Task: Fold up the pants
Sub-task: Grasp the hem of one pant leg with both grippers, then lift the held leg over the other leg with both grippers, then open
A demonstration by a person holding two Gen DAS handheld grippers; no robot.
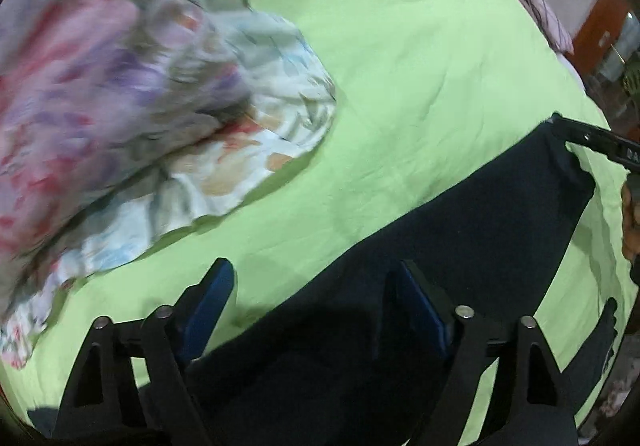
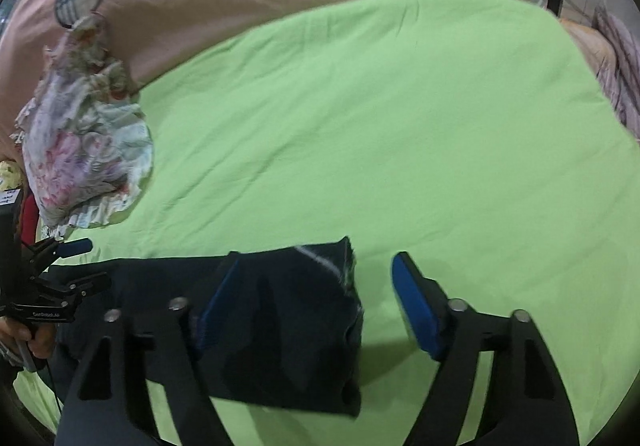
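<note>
Item: dark pants point(image 2: 280, 326), lying on the green sheet point(image 2: 400, 126).
Handling: soft, light, limp; grip edge corners.
Left gripper point(image 1: 316, 310): jaws apart.
Right gripper point(image 2: 316, 306): jaws apart.

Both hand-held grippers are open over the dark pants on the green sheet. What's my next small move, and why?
Probably close the right hand-held gripper on the pants end beneath it: its jaws stand open with that edge between them, the pants lie flat on the green sheet, and the left hand-held gripper holds nothing.
</note>
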